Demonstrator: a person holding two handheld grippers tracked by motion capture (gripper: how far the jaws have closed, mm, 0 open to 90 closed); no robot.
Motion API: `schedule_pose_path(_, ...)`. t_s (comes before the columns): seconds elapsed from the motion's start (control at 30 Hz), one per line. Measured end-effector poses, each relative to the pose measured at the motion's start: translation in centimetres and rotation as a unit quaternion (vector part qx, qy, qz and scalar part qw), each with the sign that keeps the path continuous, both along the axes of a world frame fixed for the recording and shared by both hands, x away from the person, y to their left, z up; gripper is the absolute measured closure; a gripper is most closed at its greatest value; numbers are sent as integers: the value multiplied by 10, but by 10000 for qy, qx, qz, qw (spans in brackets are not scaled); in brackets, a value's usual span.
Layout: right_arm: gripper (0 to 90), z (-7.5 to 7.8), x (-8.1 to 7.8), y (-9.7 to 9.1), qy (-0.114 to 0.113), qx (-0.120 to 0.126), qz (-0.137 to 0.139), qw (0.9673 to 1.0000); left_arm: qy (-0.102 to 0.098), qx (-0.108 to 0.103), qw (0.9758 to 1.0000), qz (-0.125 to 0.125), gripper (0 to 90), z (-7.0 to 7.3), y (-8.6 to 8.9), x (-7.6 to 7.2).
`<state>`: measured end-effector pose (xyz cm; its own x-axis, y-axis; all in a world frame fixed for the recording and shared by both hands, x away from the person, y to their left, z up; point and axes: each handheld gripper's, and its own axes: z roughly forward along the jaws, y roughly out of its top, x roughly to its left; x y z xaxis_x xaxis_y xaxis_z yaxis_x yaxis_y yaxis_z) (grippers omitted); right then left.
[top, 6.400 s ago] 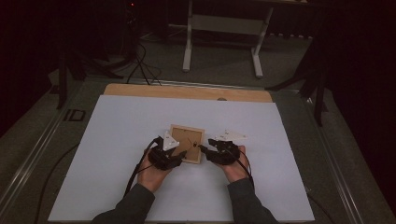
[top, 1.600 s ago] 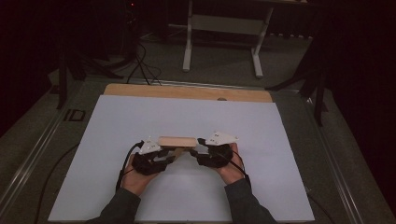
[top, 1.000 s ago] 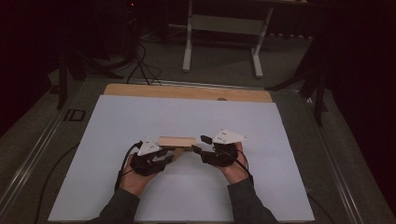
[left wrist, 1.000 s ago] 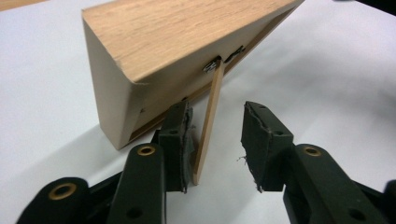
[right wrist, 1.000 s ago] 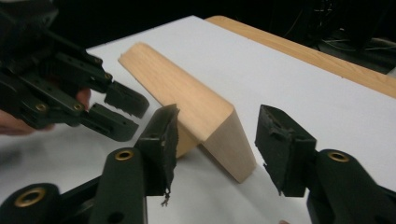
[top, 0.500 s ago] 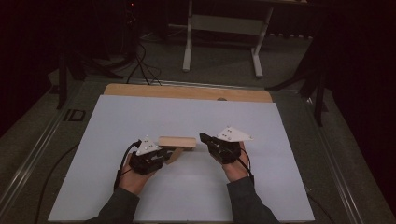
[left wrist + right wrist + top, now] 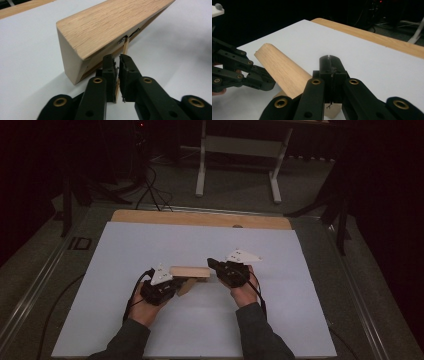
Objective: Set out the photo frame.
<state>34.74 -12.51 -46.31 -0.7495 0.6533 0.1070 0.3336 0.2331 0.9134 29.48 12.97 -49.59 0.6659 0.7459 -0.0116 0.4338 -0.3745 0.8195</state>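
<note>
A light wooden picture frame [image 7: 190,271] stands on edge on the white sheet, tilted back, between my two grippers. In the left gripper view its back [image 7: 107,32] faces me, with a thin wooden prop leg [image 7: 125,46] hanging from it. My left gripper [image 7: 117,62] has just been closing and now pinches that leg between its pads; from above it [image 7: 181,283] sits at the frame's near left side. My right gripper [image 7: 329,62] is shut with nothing in it, its tip [image 7: 210,263] right beside the frame's right end [image 7: 284,72].
The white sheet [image 7: 300,310] covers most of the table, and a wooden strip [image 7: 200,218] runs along the far edge. Beyond it a table stand [image 7: 240,150] and cables [image 7: 150,185] lie on the dark floor. A cable [image 7: 131,300] trails from the left gripper.
The right gripper has let go of the frame's right end and shut empty just beside it. The left gripper's jaws have closed onto the prop leg. The frame stays standing in place.
</note>
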Motion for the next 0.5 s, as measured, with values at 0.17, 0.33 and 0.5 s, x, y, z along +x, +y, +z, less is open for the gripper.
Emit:
schedule_pose_path(0.17,898,-4,3,1,98,18,64,9999,43,-65,9999,98,893,0,-1,5)
schedule_pose_path(0.33,898,-4,4,0,95,-30,125,9999,63,-101,9998,135,894,2,2,8)
schedule_pose_path(0.5,897,-6,6,1,150,-81,168,9997,69,-149,9998,148,895,3,2,10)
